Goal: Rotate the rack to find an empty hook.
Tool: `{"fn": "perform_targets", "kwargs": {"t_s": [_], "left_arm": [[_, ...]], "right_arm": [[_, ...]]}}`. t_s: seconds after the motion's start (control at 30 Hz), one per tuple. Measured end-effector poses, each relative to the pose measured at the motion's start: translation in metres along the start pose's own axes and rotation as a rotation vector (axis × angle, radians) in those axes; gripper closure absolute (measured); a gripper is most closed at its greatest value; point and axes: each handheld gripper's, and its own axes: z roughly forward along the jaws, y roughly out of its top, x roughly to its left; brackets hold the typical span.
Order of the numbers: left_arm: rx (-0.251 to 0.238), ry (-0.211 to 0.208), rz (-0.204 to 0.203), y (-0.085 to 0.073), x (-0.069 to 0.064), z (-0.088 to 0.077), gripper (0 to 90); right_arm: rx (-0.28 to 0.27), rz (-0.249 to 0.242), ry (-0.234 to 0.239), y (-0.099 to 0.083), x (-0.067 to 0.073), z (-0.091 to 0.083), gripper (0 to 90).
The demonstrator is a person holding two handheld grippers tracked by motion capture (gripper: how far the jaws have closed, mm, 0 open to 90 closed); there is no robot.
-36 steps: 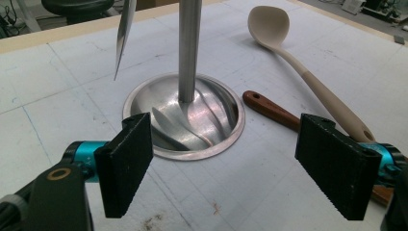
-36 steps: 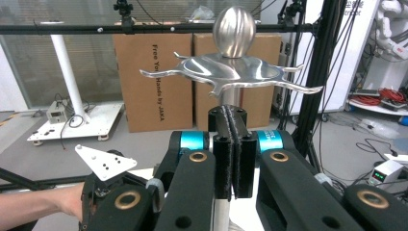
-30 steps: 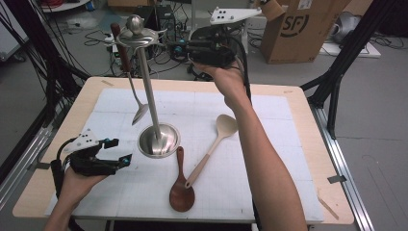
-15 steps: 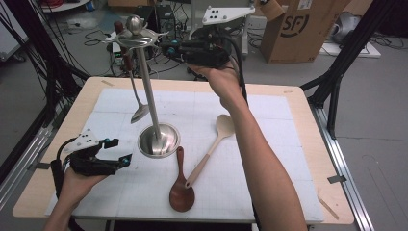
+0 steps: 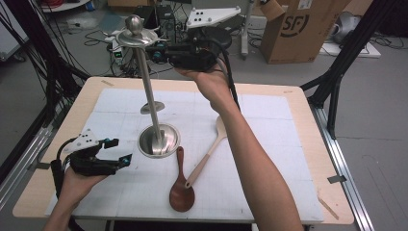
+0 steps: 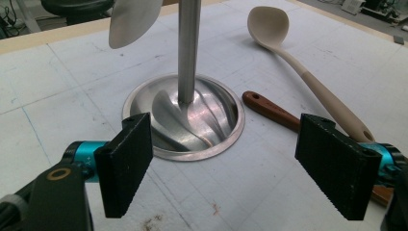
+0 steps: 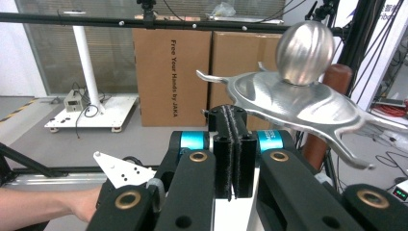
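Right gripper at the top of the utensil stand

High view: the tall polished steel utensil stand (image 5: 153, 108) rises at frame centre; the right gripper (image 5: 156, 50), jaws shut and empty, hovers beside its crown; left gripper view: the left gripper (image 6: 235, 168) gapes open before the dished base, brown wooden spoon (image 6: 269, 109) at right; right gripper view: closed pads below the ball finial (image 7: 304, 45); rigid, slick, likely top-heavy; grasp the slim pole.
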Motion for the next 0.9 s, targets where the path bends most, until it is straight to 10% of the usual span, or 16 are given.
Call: {"fn": "perform_targets", "kwargs": {"t_s": [0.9], "left_arm": [[-0.003, -0.001, 0.004, 0.001, 0.000, -0.001, 21.6]], "right_arm": [[0.026, -0.011, 0.008, -0.001, 0.009, 0.012, 85.5]]}}
